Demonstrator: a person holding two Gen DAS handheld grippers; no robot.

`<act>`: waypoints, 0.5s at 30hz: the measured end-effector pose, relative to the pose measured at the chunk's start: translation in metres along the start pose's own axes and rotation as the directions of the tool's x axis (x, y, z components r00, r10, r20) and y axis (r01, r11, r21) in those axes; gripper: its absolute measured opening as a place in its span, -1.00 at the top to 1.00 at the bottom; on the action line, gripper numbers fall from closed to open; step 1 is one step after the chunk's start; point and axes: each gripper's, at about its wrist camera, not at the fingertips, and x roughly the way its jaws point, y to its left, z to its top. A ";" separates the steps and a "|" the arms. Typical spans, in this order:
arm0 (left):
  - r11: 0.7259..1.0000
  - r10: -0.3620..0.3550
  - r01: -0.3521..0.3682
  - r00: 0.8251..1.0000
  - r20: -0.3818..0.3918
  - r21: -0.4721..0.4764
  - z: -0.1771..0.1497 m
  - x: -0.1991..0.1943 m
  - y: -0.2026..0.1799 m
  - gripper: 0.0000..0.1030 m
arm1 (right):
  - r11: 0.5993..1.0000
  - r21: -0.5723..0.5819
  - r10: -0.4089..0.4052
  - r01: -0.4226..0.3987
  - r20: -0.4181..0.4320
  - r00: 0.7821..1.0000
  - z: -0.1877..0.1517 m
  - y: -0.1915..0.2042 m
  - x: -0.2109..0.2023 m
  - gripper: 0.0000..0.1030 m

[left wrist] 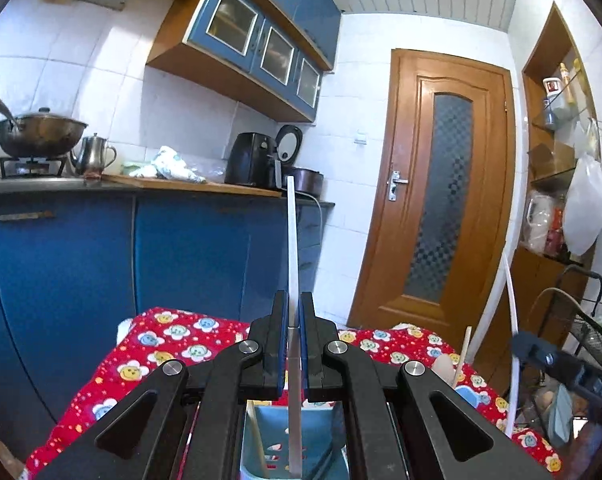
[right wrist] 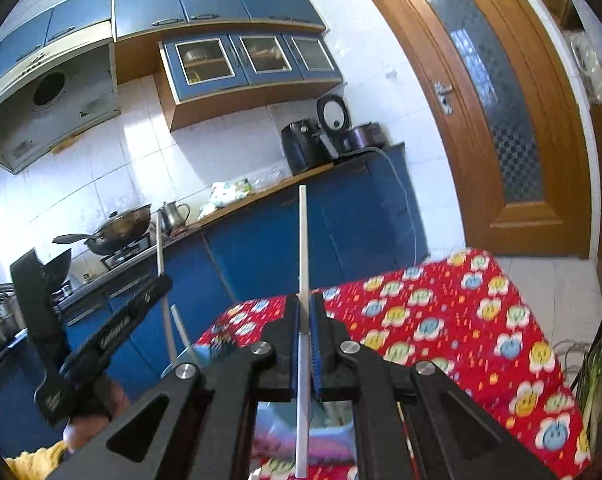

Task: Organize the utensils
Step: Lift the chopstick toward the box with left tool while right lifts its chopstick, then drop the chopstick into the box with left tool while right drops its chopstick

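Observation:
My left gripper (left wrist: 294,312) is shut on a white chopstick (left wrist: 292,240) that stands upright; its lower end hangs in a light blue utensil holder (left wrist: 321,432) below the jaws. A wooden chopstick (left wrist: 257,440) leans in that holder. My right gripper (right wrist: 304,308) is shut on another white chopstick (right wrist: 303,240), also upright, over a blurred blue holder (right wrist: 325,432). The left gripper (right wrist: 101,328) shows at the left of the right wrist view, with its white chopstick (right wrist: 160,240). The right gripper (left wrist: 557,364) shows at the right of the left wrist view, with its chopstick (left wrist: 511,320).
A table with a red flowered cloth (left wrist: 173,344) lies under both grippers. Blue kitchen cabinets (left wrist: 189,248) and a counter with a wok (left wrist: 41,132), kettle (left wrist: 93,154) and air fryer (left wrist: 251,160) stand behind. A wooden door (left wrist: 441,200) is at the right, a wire rack (left wrist: 589,332) beside it.

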 end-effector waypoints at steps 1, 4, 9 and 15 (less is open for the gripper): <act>1.000 -0.001 0.001 1.000 -0.004 -0.004 -0.002 0.001 0.001 0.90 | 1.000 -0.003 -0.003 0.003 0.006 1.000 0.001 0.000 0.002 0.87; 1.000 -0.004 0.003 1.000 -0.014 -0.015 -0.007 0.005 0.005 0.90 | 1.000 -0.013 -0.015 0.016 0.022 1.000 0.000 -0.001 0.014 0.87; 0.999 -0.012 0.011 0.999 -0.031 -0.033 -0.014 0.009 0.009 0.91 | 0.998 -0.036 -0.050 0.053 0.062 0.997 -0.006 -0.002 0.025 0.87; 0.999 -0.014 0.012 0.998 -0.054 -0.034 -0.022 0.014 0.010 0.91 | 0.994 -0.079 -0.072 0.077 0.066 0.995 -0.013 0.001 0.033 0.87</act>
